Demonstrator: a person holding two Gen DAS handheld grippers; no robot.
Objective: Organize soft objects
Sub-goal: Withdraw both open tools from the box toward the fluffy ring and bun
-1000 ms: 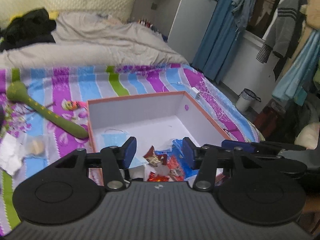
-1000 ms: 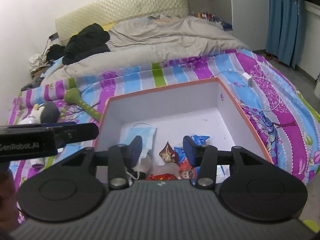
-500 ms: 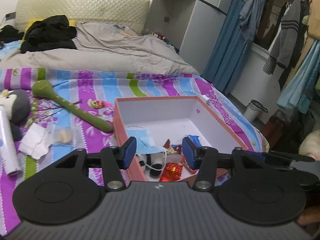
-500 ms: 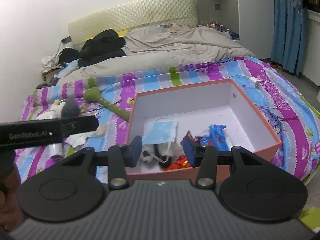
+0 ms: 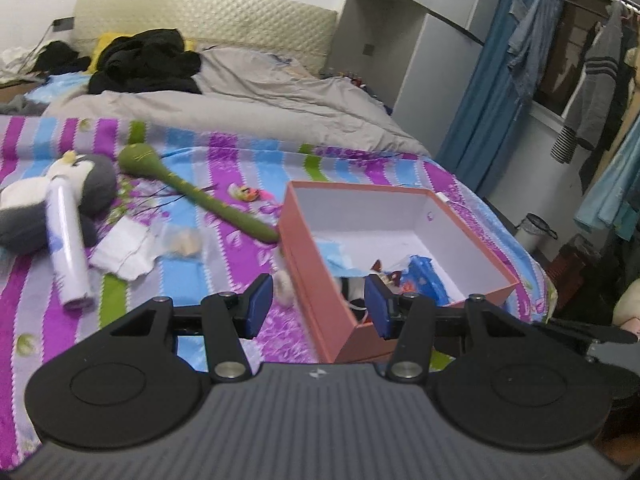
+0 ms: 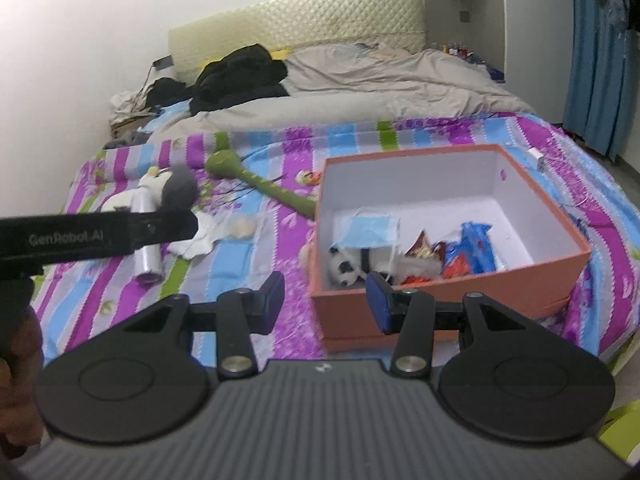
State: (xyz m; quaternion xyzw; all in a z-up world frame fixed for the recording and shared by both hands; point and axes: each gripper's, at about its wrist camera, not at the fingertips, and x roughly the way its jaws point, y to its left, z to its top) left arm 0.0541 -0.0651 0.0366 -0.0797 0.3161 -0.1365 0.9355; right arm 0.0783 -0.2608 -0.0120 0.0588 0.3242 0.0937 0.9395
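Fingers of left gripper (image 5: 316,306) and right gripper (image 6: 326,300) spread, empty, between picks; box (image 6: 568,254) holds earlier items; next target, penguin plush (image 5: 86,184) at 10 o'clock on bed.

dim, even indoor light, perhaps from overhead; slight motion blur, strong fisheye bending at edges.

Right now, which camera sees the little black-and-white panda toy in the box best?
The right wrist view: the small black-and-white panda plush shows its face inside the orange cardboard box. The left wrist view catches only a blurry sliver behind the box wall.
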